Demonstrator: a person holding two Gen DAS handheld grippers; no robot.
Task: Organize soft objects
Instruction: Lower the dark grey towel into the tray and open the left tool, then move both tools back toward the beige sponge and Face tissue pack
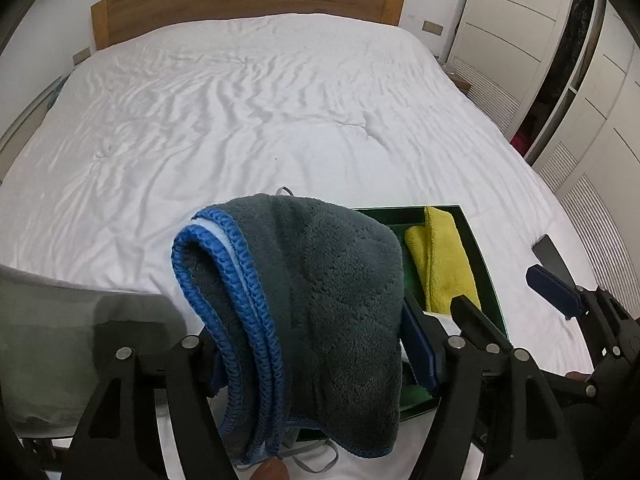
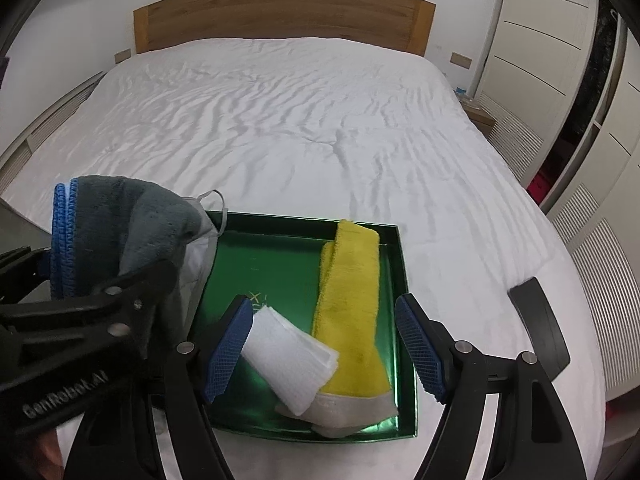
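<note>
Green and shallow, the tray [image 2: 394, 280] on the bed is the landmark, and it already holds part of the job: a folded white cloth [image 2: 290, 364] lies at its near edge, a pale grey-white piece [image 2: 352, 410] sits at the near right corner, and a rolled yellow towel [image 2: 350, 300] runs along its right side from the near edge almost to the far wall. The left half of the tray floor is bare. The right gripper [image 2: 324, 348] hangs over the tray's near edge with its blue pads [image 2: 228, 348] spread wide and nothing between them, the white cloth lying between and below them.

Left of the tray and raised above it, the left gripper [image 1: 320, 356] is clamped on a bunched grey towel [image 1: 320, 280] with blue stitched edging; in the right wrist view a thin grey strap or loop [image 2: 218, 208] hangs with the bundle over the tray's far left corner. My judgement: two or three pieces are stowed and this towel is the one left, likely bound for the bare left half.

Little stands in the way; the hanging bulk may snag the tray's left wall, and the open right gripper crowds the near edge. Beyond the tray the white sheet [image 2: 300, 128] stretches rumpled to a wooden headboard [image 2: 280, 16], with white wardrobe doors [image 2: 532, 48] far to the tray's right
</note>
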